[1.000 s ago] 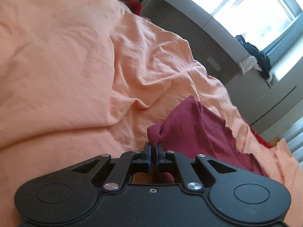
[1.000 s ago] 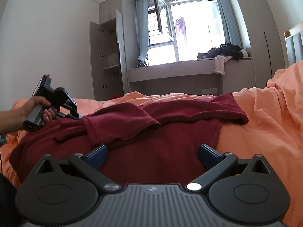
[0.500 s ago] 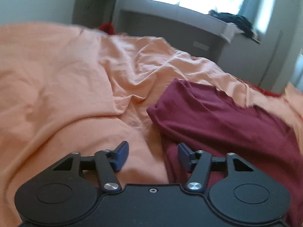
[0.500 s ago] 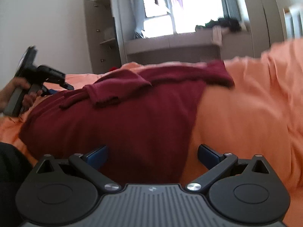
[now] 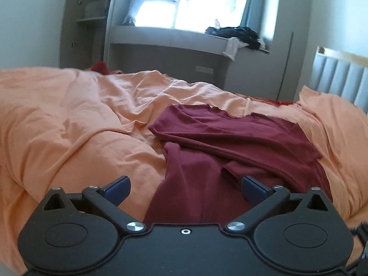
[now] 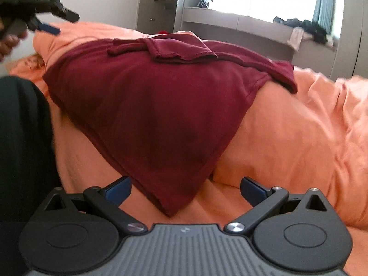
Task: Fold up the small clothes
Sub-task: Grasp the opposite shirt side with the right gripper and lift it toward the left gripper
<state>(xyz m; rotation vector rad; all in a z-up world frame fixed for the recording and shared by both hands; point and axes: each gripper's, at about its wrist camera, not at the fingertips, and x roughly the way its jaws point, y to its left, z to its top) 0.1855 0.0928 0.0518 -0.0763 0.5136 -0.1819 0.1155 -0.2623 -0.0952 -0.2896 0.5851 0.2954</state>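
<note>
A dark red shirt point(image 5: 218, 142) lies partly folded on the orange bedding point(image 5: 69, 138), one sleeve turned over its body. My left gripper point(image 5: 185, 191) is open and empty, held above the shirt's near left edge. In the right wrist view the shirt point(image 6: 149, 105) spreads over the bedding point(image 6: 299, 138), and its lower corner points between the fingers of my right gripper point(image 6: 185, 191), which is open and empty. The left gripper point(image 6: 49, 23) also shows at the top left of that view, lifted off the shirt.
A window bench point(image 5: 184, 43) with a pile of dark clothes point(image 5: 237, 33) stands behind the bed. An open wardrobe point(image 5: 87, 23) is at the back left and a padded headboard point(image 5: 340, 78) at the right. A dark-clothed body point(image 6: 20, 138) is at the left.
My left gripper let go of the shirt's sleeve, opened and drew back upward. My right gripper pulled back toward the shirt's lower corner and stayed open.
</note>
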